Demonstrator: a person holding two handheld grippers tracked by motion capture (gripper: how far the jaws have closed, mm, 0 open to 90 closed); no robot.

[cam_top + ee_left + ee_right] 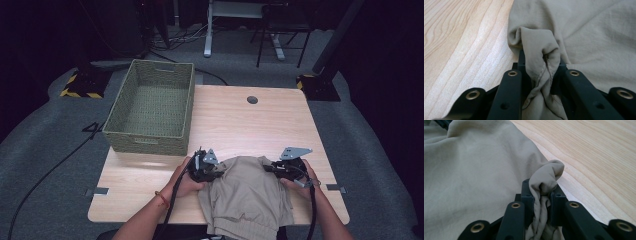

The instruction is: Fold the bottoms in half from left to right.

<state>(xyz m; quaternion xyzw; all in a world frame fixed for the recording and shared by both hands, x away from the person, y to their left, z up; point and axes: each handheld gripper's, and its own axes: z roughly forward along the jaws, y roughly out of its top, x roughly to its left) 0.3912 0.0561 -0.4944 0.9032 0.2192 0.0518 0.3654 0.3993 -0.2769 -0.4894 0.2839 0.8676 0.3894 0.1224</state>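
At the near edge of the pale wooden table (240, 125), a crumpled beige cloth garment (247, 192) is lying, partly hanging over the edge. Left gripper (216, 169) is pinching a bunched fold at its left side, jaws clamped; right gripper (270, 167) is clamping a fold opposite. Farther back, a green woven basket (152, 107) is sitting.

garment (245, 192) at table's (260, 125) near edge, basket (152, 107) behind-left — apart
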